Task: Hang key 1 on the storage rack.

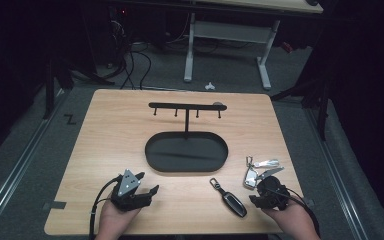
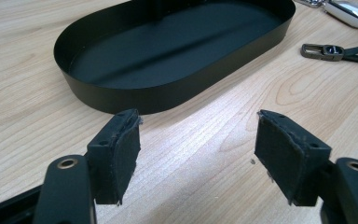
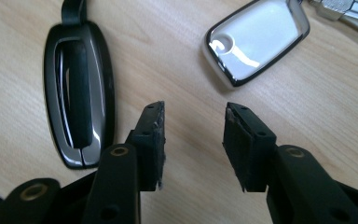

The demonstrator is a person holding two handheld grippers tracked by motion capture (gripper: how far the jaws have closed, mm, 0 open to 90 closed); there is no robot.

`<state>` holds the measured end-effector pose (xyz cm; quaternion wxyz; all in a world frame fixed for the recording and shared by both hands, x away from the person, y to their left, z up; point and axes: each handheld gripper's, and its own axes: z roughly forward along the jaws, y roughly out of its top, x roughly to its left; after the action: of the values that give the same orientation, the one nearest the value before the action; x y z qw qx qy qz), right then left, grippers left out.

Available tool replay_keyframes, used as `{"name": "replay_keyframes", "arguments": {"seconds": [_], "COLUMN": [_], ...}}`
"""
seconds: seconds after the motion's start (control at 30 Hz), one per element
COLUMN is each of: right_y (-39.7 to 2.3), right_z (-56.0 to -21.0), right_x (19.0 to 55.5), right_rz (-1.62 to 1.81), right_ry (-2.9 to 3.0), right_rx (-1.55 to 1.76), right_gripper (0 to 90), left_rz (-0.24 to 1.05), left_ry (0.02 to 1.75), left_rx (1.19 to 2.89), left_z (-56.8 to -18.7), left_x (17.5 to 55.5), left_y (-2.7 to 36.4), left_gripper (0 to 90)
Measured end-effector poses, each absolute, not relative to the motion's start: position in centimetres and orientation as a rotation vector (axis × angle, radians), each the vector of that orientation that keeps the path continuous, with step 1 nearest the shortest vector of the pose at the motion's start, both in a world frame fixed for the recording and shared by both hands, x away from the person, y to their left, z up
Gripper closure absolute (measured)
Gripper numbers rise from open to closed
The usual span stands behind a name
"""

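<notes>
A black key stand with an oval tray (image 1: pixel 152 155) (image 2: pixel 121 95) and a hooked crossbar (image 1: pixel 186 106) stands mid-table. A black car key fob (image 1: pixel 234 204) (image 3: pixel 79 93) with a strap and clasp (image 2: pixel 325 50) lies near the front edge. To its right lies a silver key fob (image 1: pixel 250 176) (image 3: pixel 256 42) with metal keys (image 1: pixel 267 163). My left gripper (image 1: pixel 148 186) (image 2: pixel 198 144) is open over bare wood, just short of the tray. My right gripper (image 1: pixel 258 198) (image 3: pixel 194 135) is open, low over the table between the two fobs, touching neither.
The wooden table (image 1: pixel 110 135) has free room at the left and the back. Beyond its far edge stand a white desk frame (image 1: pixel 227 35) and cables (image 1: pixel 130 60) on a grey floor.
</notes>
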<state>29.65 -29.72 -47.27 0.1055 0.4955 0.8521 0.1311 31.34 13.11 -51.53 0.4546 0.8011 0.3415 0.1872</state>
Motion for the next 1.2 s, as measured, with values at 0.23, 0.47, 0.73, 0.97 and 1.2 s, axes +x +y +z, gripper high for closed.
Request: {"name": "replay_keyframes", "arguments": {"seconds": [0.23, 0.47, 0.73, 0.97, 1.2], "right_y": [-29.1, -28.8, -29.0, -27.8, -25.5], "right_z": [-47.0, -46.8, -46.2, -45.4, -45.3], "right_x": [30.1, 31.1, 32.7, 33.4, 33.7], "right_rz": [0.243, 0.138, 0.057, 0.033, 0.083], "right_ry": [2.577, 2.643, 2.681, 2.689, 2.716], "right_rx": [1.454, 1.467, 1.549, 1.508, 1.457], "right_gripper": [55.6, 50.7, 40.0, 32.7, 29.6], "left_rz": [0.465, 0.464, 0.460, 0.455, 0.453], "left_ry": [0.839, 0.834, 0.831, 0.823, 0.818], "left_rx": [1.980, 1.983, 1.982, 1.990, 1.993], "left_z": [-51.6, -51.6, -51.6, -51.6, -51.6], "left_x": [31.4, 31.4, 31.4, 31.4, 31.4], "left_y": [13.0, 13.0, 13.0, 13.0, 12.9], "left_gripper": [31.2, 31.2, 31.1, 31.2, 31.2]}}
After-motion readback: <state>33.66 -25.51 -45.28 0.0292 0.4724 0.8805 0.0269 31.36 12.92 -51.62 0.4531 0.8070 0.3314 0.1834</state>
